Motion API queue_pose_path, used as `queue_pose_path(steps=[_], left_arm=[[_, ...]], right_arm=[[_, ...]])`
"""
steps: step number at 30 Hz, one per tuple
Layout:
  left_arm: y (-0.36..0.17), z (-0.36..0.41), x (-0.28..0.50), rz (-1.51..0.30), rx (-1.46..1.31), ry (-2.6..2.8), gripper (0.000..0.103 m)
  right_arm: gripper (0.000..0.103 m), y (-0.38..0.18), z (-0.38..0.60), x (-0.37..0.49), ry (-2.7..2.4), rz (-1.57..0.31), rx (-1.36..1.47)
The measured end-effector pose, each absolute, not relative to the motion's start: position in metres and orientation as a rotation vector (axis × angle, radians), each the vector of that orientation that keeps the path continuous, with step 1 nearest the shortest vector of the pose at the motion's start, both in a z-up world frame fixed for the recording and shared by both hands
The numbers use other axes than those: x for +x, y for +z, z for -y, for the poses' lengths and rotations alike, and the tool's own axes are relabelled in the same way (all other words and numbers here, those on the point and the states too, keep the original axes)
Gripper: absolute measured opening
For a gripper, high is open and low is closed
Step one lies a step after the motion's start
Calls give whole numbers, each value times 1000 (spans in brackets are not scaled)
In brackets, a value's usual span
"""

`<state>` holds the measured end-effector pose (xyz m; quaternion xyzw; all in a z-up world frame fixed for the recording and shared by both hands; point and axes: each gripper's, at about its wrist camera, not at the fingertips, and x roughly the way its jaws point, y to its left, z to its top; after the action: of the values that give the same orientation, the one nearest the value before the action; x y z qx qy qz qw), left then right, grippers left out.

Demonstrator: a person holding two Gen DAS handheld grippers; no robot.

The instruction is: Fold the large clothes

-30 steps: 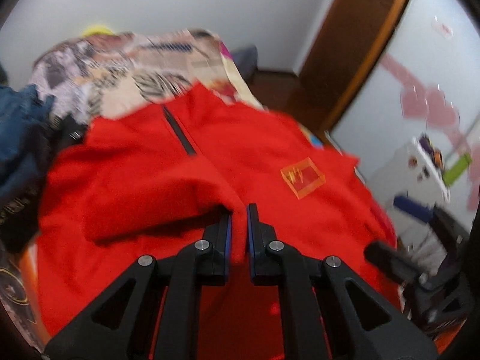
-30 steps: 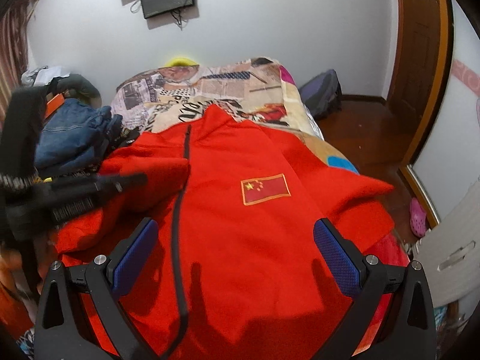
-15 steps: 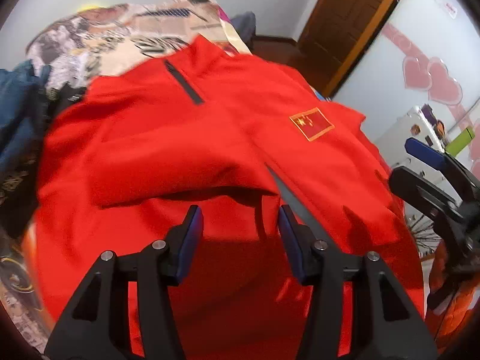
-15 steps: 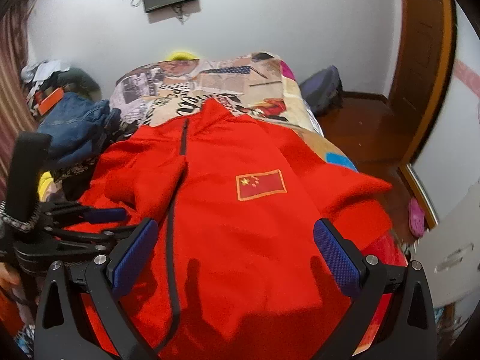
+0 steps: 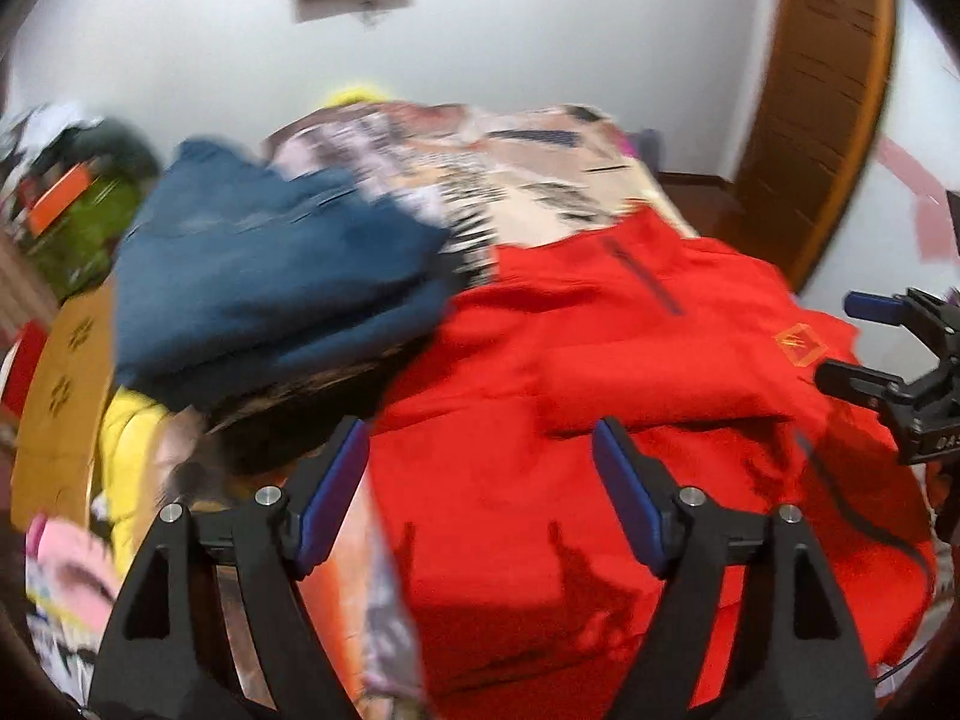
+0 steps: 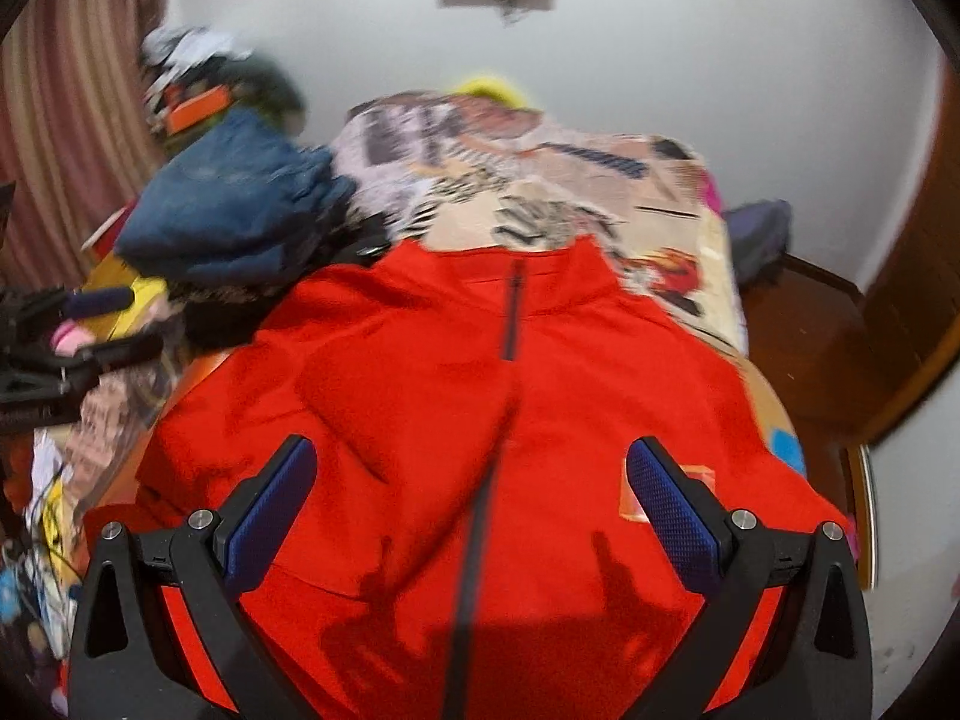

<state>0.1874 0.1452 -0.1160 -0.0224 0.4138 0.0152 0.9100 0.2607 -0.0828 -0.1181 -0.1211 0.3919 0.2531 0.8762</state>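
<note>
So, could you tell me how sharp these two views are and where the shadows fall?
Left wrist view: strong motion blur smears the blue clothes pile; left gripper stays sharp, jaws opening on nothing. Right wrist view: milder blur; right gripper casts dark finger shadows on the red jacket. Fisheye bends both.

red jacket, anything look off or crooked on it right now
One thing stands out: on the red jacket, only one sleeve is folded in, lying slantwise across the chest towards the zip. The opposite side is still spread flat, so the garment looks lopsided. No tear or stain shows, though both views are blurred.
</note>
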Motion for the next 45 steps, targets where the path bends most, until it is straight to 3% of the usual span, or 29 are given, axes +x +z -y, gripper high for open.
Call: queue_pose_path(steps=[8,10,17,20,23,25,27,45], left_arm=[[-167,-205,164,-956,-153,149,76],[-180,-207,160,-978,-175,155,76],[-219,-200,158,-1052,-223,129,76],[-232,-195,161,-1077,-219,118,76],[-243,-193,162,-1100,-231,110,76],[-247,-191,163,-1107,-230,108,76],[-248,-189,162,-1105,-220,110,77],[-246,-182,166,-1109,-160,158,78]], right_arm=[[99,-149,18,274,635,-906,-401],[92,-158,4,277,637,-928,-450],[81,-194,-34,288,632,-982,-604],[67,-207,-42,292,615,-1002,-647],[46,-213,-42,293,616,-997,-666],[20,-210,-39,291,610,-973,-661],[11,-205,-36,289,598,-953,-653],[7,-88,94,285,477,-726,-176]])
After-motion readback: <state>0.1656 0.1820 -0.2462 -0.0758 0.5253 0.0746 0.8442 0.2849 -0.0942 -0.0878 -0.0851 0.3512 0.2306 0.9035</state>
